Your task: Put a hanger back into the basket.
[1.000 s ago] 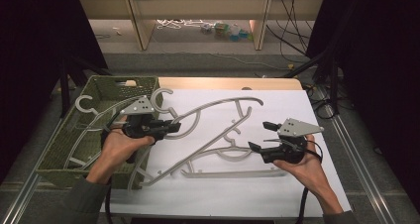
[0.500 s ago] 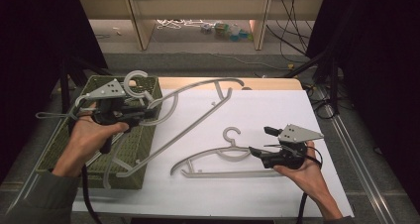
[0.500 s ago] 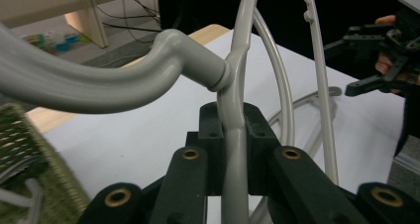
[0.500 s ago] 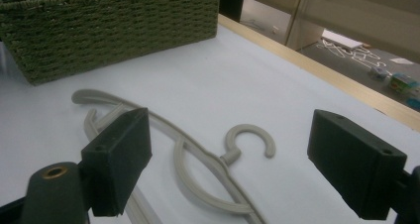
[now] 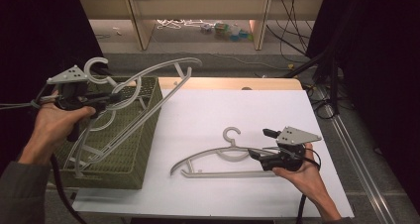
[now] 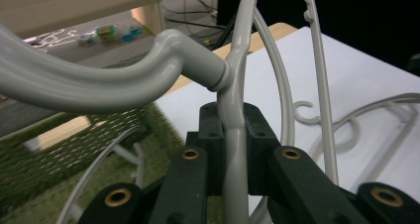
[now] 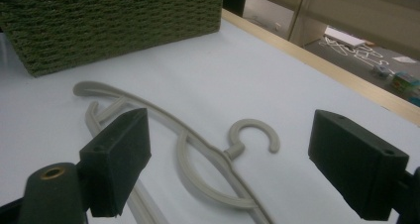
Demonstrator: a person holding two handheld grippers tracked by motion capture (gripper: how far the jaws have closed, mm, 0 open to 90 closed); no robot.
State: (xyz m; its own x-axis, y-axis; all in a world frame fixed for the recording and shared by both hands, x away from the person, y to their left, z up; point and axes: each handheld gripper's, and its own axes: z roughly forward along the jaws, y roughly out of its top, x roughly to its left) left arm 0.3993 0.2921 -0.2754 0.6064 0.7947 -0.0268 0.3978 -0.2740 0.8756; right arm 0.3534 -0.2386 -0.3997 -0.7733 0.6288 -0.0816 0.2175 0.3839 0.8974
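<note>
- Basket (image 5: 130,157), green and woven, stands at the left edge of the white table (image 5: 223,110).
- Left gripper (image 5: 106,97) hangs above the basket, jaws clamped on a grey hanger (image 5: 148,75) just below its hook; the hanger slants down into the basket.
- Second hanger (image 5: 218,159) lies flat on the table right of the basket.
- Right gripper (image 5: 253,155) sits at this hanger's far end from the basket, jaws wide apart.

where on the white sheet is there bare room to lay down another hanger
Free: the far stretch of the white sheet between the green basket and its right edge, beyond the lying hanger. Crowded: the near right, where that hanger and the right gripper sit; the basket already holds hangers.
</note>
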